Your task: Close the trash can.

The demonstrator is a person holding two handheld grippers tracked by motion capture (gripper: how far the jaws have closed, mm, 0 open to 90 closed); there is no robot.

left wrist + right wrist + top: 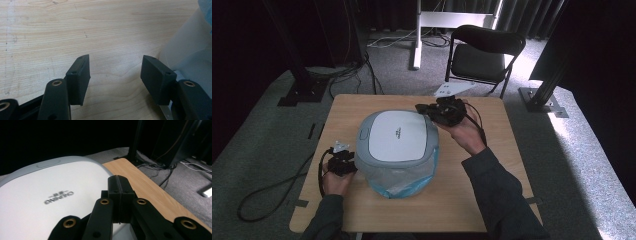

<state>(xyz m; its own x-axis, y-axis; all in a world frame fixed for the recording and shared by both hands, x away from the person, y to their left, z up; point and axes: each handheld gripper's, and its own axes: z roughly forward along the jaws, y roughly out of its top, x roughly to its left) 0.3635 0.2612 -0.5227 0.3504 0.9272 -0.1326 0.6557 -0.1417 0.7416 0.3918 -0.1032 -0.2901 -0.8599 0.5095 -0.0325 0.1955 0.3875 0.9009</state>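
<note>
bin [397,150] centre frame, base hidden by blue liner | lid long axis runs top-bottom | left gripper [115,75] jaws apart, empty | right gripper [120,192] jaws closed, empty

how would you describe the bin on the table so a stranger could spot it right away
On the wooden table, find the bin between the person's hands. It has a grey lid with a white centre panel and a translucent body with a blue liner; nothing else there is as large.

The bin's [397,150] base hides under its lid [396,135]; lid lettering [59,197] blurs.
</note>
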